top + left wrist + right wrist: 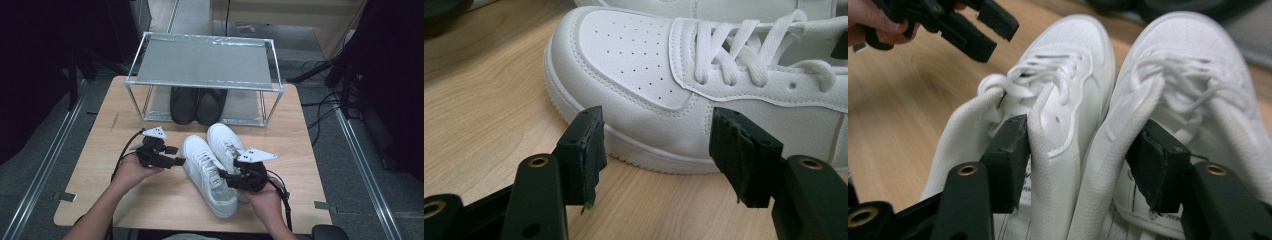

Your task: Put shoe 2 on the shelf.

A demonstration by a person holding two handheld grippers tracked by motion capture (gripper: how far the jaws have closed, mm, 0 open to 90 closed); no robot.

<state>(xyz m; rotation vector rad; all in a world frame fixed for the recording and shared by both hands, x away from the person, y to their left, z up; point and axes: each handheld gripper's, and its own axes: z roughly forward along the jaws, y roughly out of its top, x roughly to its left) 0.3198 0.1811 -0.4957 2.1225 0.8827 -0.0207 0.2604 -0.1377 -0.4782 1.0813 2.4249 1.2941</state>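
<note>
A pair of white lace-up sneakers lies side by side on the wooden table, the left one (202, 162) and the right one (223, 140). My right gripper (1083, 150) comes in from the heel end. One jaw sits inside the left sneaker (1073, 65) and the other inside the right sneaker (1188, 50). The pads press the two adjoining inner collars together. My left gripper (656, 145) is open beside the left sneaker's toe (639, 55), touching nothing. In the high view it (179, 156) sits left of the pair, with the right gripper (223, 176) at the heels.
A metal-framed shoe rack (205, 62) stands at the back of the table (100, 170). A pair of black shoes (197, 105) sits on its lower shelf, just beyond the white toes. Bare wood lies left of the sneakers.
</note>
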